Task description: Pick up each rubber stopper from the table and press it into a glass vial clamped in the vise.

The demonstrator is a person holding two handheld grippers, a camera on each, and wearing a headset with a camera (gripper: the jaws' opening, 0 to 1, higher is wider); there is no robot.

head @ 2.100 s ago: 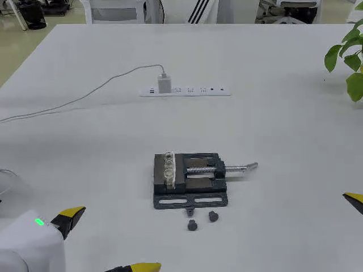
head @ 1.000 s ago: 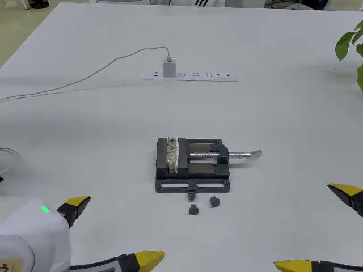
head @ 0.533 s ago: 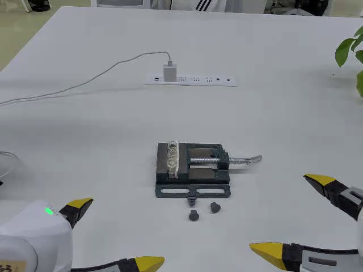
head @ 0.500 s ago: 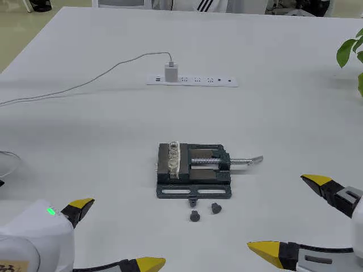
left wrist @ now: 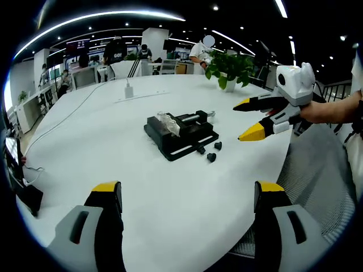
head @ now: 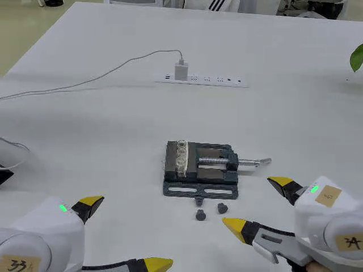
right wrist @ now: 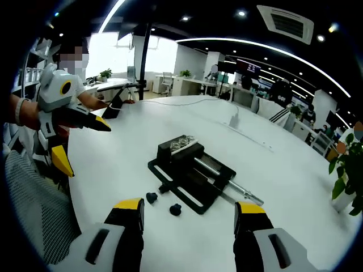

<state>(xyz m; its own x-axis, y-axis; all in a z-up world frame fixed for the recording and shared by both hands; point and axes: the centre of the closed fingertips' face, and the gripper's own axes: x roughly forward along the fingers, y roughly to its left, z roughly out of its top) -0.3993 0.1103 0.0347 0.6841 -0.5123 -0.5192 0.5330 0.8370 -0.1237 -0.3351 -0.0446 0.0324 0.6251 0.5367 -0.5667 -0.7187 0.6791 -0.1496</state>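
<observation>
A dark vise sits mid-table with a row of clear glass vials clamped upright in its jaws. Two dark rubber stoppers lie on the table just in front of it. My right gripper hovers open to the right of the stoppers, its yellow tips spread wide. My left gripper stands open at the lower left, well away from the vise. In the right gripper view the stoppers lie just ahead of the open jaws, before the vise. The left gripper view has the vise further off.
A white power strip with a charger and its cable lies at the back. The vise's screw handle sticks out to the right. A plant leaf hangs at the right edge. A loose cable lies far left.
My right gripper has come in from the lower right and moved left, close to the stoppers. The left gripper holds its place, and the vise and stoppers lie as before.
</observation>
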